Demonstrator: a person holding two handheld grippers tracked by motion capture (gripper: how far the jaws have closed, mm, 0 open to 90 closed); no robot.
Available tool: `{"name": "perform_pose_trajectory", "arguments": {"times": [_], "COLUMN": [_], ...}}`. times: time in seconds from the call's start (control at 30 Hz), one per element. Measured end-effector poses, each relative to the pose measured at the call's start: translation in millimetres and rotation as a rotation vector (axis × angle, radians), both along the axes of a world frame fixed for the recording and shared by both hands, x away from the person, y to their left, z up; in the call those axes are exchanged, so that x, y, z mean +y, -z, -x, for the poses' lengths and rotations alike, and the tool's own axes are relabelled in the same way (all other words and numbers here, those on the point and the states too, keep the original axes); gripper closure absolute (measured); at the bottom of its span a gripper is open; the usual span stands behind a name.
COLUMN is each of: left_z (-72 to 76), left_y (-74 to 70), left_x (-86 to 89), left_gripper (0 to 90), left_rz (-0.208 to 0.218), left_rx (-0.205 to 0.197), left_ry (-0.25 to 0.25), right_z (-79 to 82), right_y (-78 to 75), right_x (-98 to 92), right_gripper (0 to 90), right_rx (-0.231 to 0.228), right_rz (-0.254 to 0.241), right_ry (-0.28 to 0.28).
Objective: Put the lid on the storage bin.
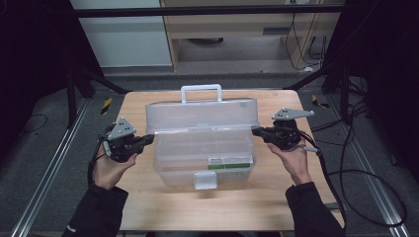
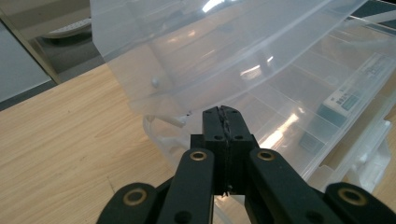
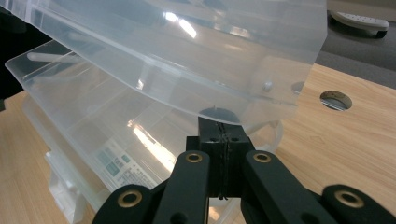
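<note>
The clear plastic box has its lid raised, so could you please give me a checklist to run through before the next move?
1. Lid raised above the clear plastic box: ok.
2. Left gripper at the lid's left end, shut: ok.
3. Right gripper at the lid's right end, shut: ok.
4. Whether either gripper actually grips the lid edge: cannot tell.
5. Box sits fully on the table, away from its edges: ok.
6. Front latch undone and hanging free: ok.
</note>
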State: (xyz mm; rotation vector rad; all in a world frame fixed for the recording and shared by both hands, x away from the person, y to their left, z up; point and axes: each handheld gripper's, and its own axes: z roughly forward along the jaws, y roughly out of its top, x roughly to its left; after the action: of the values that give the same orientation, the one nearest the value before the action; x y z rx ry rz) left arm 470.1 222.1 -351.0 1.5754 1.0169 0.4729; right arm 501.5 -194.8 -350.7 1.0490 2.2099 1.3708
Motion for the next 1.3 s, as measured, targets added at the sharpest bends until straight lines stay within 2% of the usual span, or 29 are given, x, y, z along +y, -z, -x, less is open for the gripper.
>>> {"name": "perform_pose_trajectory", "arguments": {"times": [0.27,0.43,0.8,1.03,1.3], "left_z": [6.9,11.3,16.3,20.0,23.0], "left_y": [9.4,16.7,26.0,32.6,38.8], "left_x": [-0.2,1.5,2.9,2.2,0.3], "left_gripper": [89.5,89.5,89.5,89.5,89.5], "left_rz": [0.009,0.009,0.002,-0.022,-0.044], "left_rx": [-0.008,-0.018,0.001,0.011,0.017], "left_ry": [0.007,0.0,0.009,0.012,0.006], "right_z": [10.5,20.2,28.6,31.5,34.0], "right_y": [8.2,12.1,20.1,27.2,30.1], "right_x": [1.0,-1.4,-9.0,-9.7,-6.6], "right_gripper": [90.0,89.6,89.5,89.2,89.0], "right_rx": [-0.003,-0.022,-0.027,-0.02,-0.013], "right_rz": [0.031,0.045,0.058,0.075,0.125], "right_ry": [-0.003,0.0,0.018,0.017,0.017]}}
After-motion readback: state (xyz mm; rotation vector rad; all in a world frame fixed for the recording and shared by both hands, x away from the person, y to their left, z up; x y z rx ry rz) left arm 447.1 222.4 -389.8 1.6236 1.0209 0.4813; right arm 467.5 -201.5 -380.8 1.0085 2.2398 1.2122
